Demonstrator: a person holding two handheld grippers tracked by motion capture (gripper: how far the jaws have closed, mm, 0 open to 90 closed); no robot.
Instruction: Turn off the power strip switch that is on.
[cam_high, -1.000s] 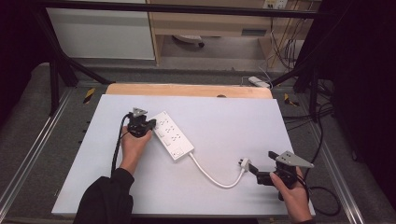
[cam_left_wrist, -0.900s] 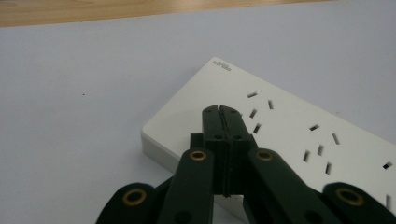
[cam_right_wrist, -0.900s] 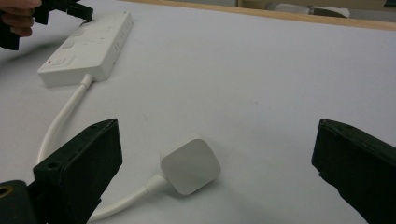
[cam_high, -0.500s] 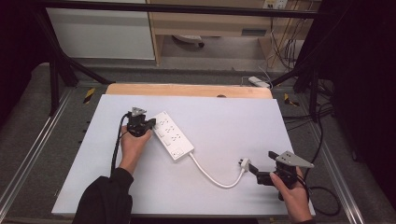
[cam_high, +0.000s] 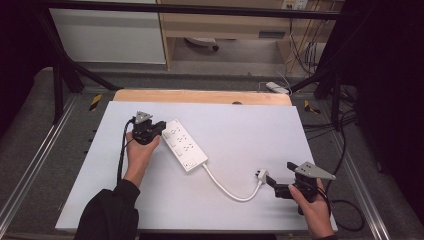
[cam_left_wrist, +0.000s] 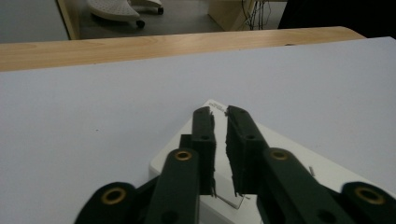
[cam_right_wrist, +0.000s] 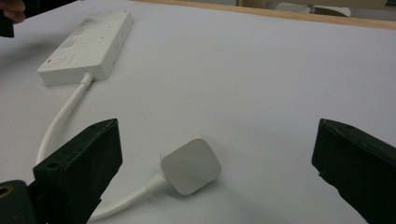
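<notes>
A white power strip (cam_high: 185, 145) lies slantwise on the white tabletop (cam_high: 235, 135). Its white cable (cam_high: 227, 188) curves right to a white plug (cam_high: 261, 176). My left gripper (cam_high: 159, 128) sits at the strip's far left end. In the left gripper view its jaws stand nearly together, shut with nothing between them, just over the power strip (cam_left_wrist: 280, 149). My right gripper (cam_high: 274, 188) is low at the right, beside the plug. In the right gripper view the right gripper (cam_right_wrist: 215, 130) stands wide open, and the plug (cam_right_wrist: 190, 164) lies on the table between its jaws, untouched.
A wooden strip (cam_high: 200, 96) borders the table's far edge. Beyond it are a white cabinet (cam_high: 107, 35) and a wooden shelf unit (cam_high: 225, 25). Black cables (cam_high: 345, 150) hang off the right side. A white adapter (cam_high: 276, 88) lies on the floor behind the table.
</notes>
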